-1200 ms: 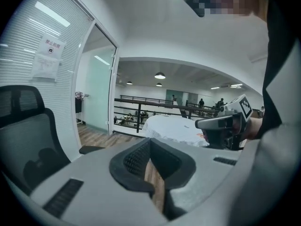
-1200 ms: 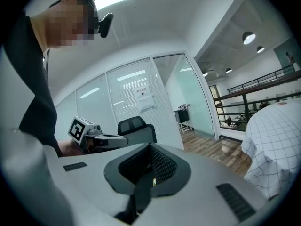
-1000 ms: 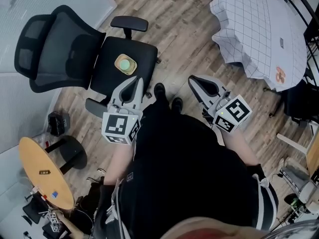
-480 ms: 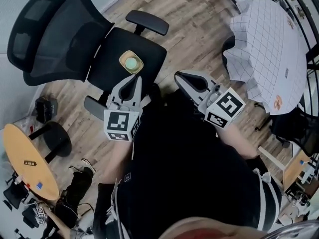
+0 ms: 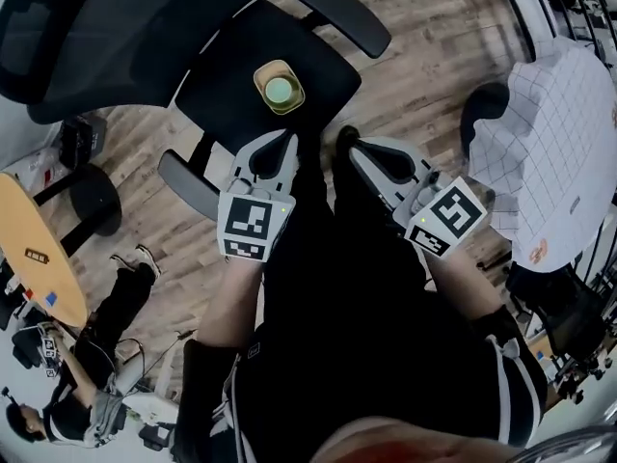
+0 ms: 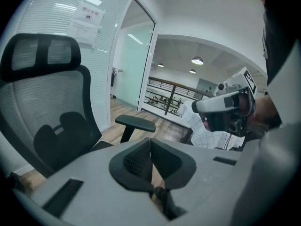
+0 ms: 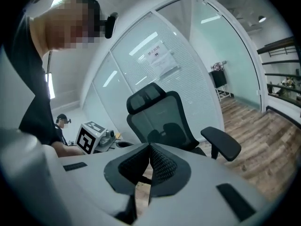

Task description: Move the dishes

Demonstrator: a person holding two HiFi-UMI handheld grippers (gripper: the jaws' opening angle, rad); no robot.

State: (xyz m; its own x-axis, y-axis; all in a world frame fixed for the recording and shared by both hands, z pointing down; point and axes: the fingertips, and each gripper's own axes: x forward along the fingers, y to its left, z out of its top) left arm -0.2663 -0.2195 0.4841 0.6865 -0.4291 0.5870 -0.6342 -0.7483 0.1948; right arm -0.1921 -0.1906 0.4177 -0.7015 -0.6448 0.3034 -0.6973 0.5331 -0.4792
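A tan square saucer (image 5: 279, 88) with a pale green cup (image 5: 278, 90) on it rests on the seat of a black office chair (image 5: 241, 85). My left gripper (image 5: 290, 137) hangs just in front of the seat edge, a short way below the saucer, jaws shut and empty. To its right my right gripper (image 5: 351, 149) is level with it, also shut with nothing in it. The left gripper view shows shut jaws (image 6: 150, 147) and the chair's armrest (image 6: 135, 123). The right gripper view shows shut jaws (image 7: 149, 154) and the chair back (image 7: 157, 112).
A round table with a checked white cloth (image 5: 554, 133) stands at the right. A small round wooden table (image 5: 29, 254) and a seated person (image 5: 77, 403) are at the lower left. Wooden floor surrounds the chair.
The chair and saucer now sit nearer and more directly ahead of both grippers. Both grippers have closed in on the seat's front edge, still shut.
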